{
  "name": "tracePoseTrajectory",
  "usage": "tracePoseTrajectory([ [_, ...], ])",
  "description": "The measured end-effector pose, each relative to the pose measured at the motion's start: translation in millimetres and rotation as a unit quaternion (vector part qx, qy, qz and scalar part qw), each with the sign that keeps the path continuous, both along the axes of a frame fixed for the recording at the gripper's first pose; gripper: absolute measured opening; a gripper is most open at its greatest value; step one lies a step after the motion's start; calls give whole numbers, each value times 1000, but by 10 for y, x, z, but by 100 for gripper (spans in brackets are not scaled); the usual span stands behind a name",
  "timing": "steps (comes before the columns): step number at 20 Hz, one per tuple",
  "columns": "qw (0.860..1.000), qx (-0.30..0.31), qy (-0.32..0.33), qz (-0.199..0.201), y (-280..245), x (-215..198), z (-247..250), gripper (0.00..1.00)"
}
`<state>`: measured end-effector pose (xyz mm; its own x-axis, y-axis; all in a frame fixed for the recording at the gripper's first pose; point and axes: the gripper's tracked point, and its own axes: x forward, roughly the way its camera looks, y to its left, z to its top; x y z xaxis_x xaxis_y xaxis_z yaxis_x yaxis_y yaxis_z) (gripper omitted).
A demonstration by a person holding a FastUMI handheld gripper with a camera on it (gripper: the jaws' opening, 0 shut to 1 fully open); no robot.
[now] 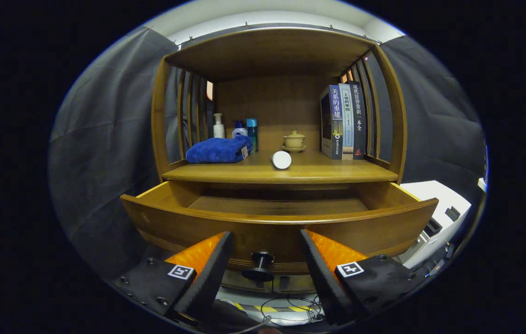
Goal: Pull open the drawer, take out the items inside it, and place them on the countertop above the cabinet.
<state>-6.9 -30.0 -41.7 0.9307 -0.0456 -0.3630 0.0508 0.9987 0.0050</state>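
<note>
The wooden drawer [279, 218] stands pulled out beneath the cabinet's countertop [328, 172]; the part of its floor that I can see is bare wood. Its dark round knob [261, 260] sits between my two fingers, apart from both. My gripper [266, 241] is open in front of the drawer's face, holding nothing. On the countertop lie a folded blue towel [219, 150] at the left and a white cylinder [281, 160] on its side near the middle. The drawer's front wall hides its near floor.
At the countertop's back stand a few bottles [219, 126], a small lidded cup on a saucer [294, 140] and upright books [344, 121] at the right. A white unit [444, 211] sits right of the drawer. Cables and striped tape [286, 308] lie on the floor below.
</note>
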Motion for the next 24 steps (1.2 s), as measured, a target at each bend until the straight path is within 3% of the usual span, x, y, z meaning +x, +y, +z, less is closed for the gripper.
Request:
tracePoseTrajectory([
  [14,999,-10,-12,-51,-185,1033,-125,96],
  [18,998,-40,-13,-56,-196,1077,-143,96],
  [24,999,-25,-17,-39,-128,899,-114,98],
])
